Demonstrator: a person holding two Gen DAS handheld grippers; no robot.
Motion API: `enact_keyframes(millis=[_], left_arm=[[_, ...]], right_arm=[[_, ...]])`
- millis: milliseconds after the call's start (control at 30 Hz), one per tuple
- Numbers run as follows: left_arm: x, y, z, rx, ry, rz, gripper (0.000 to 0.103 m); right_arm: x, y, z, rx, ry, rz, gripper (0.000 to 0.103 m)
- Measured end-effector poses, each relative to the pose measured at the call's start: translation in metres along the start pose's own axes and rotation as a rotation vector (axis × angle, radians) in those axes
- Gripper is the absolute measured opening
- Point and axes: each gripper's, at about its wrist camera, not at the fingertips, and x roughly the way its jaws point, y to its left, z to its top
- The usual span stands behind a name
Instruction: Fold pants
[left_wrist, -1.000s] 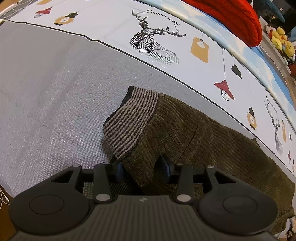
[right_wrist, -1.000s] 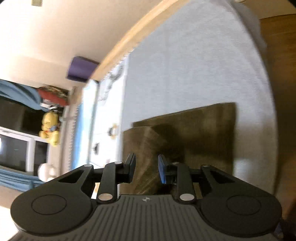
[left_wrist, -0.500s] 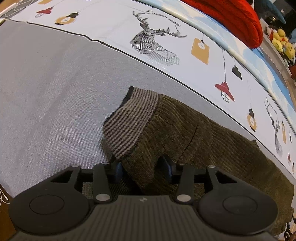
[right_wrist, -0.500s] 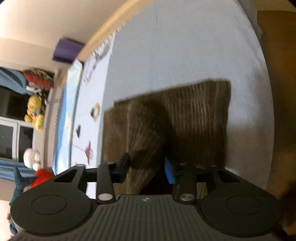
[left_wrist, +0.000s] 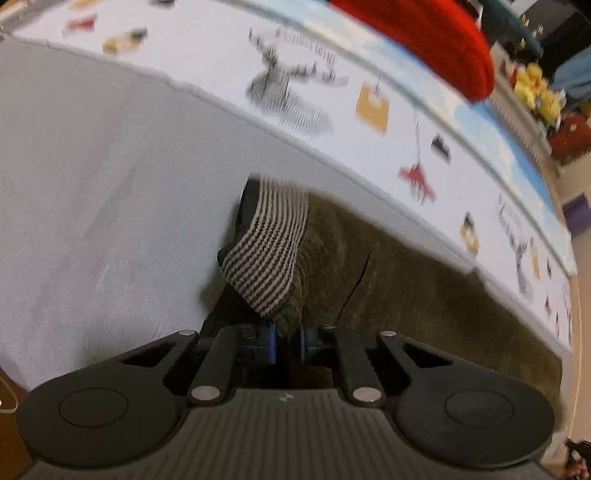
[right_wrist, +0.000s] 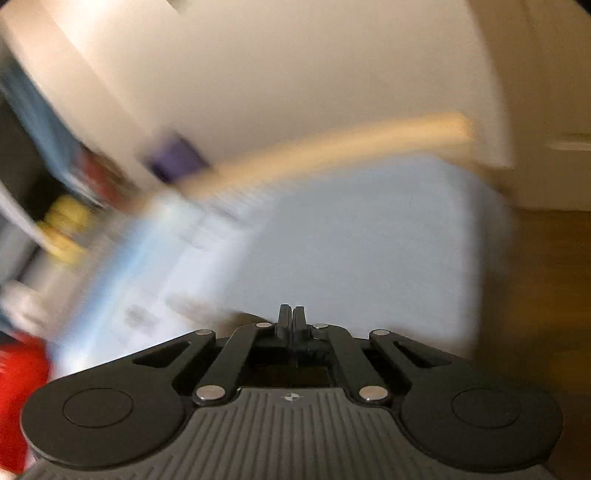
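Olive corduroy pants with a striped knit cuff lie on the grey bed sheet. In the left wrist view my left gripper points down at them. Its jaws are closing, and the blue pads pinch a raised fold of the cloth just below the cuff. The right wrist view is blurred. There my right gripper has its jaws closing to touch, with nothing visible between the fingertips. Only a brown sliver of the pants shows, behind and left of those fingers.
A white blanket printed with deer and lamps borders the sheet at the back, under a red cushion. Yellow plush toys sit beyond. The right wrist view shows the grey sheet, a wooden rail and wood floor at right.
My left gripper has shut on the cloth by the cuff and lifted it a little. The right gripper has shut and swung up, so the pants dropped almost out of its view.
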Motion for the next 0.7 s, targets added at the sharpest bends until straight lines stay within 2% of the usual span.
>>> enact_keyframes(millis=[67, 167, 200, 233, 267, 333, 500, 567, 600, 633, 700], left_arm=[[0.001, 0.003, -0.002, 0.017, 0.021, -0.009, 0.013], [-0.004, 0.014, -0.003, -0.047, 0.010, -0.037, 0.022], [-0.004, 0.018, -0.003, -0.072, 0.006, -0.041, 0.027], [-0.004, 0.021, -0.002, -0.097, 0.004, -0.049, 0.032], [-0.004, 0.024, -0.001, -0.118, 0.000, -0.052, 0.034], [-0.003, 0.025, 0.001, -0.133, -0.006, -0.044, 0.040], [-0.001, 0.028, 0.006, -0.159, -0.012, -0.039, 0.045], [0.002, 0.027, 0.007, -0.151, -0.012, -0.035, 0.045], [0.004, 0.025, 0.008, -0.140, -0.012, -0.028, 0.044], [0.006, 0.023, 0.008, -0.123, -0.013, -0.014, 0.033], [0.006, 0.015, 0.007, -0.067, -0.032, 0.027, 0.025]], right_arm=[[0.013, -0.010, -0.002, 0.048, 0.106, 0.041, 0.000], [0.010, -0.006, 0.001, 0.020, 0.070, 0.067, 0.005], [0.013, -0.004, 0.000, 0.028, 0.084, 0.083, 0.005], [0.020, -0.005, -0.002, 0.050, 0.117, 0.103, 0.011], [0.029, -0.001, -0.006, 0.075, 0.154, 0.110, 0.023], [0.040, 0.001, -0.011, 0.107, 0.194, 0.093, 0.033], [0.054, 0.015, -0.020, 0.038, 0.196, 0.011, 0.035], [0.059, 0.017, -0.021, 0.031, 0.180, 0.003, 0.031], [0.060, 0.020, -0.020, 0.022, 0.171, 0.000, 0.016], [0.059, 0.023, -0.019, 0.004, 0.155, 0.003, 0.006], [0.047, 0.030, -0.015, -0.018, 0.090, 0.052, 0.006]])
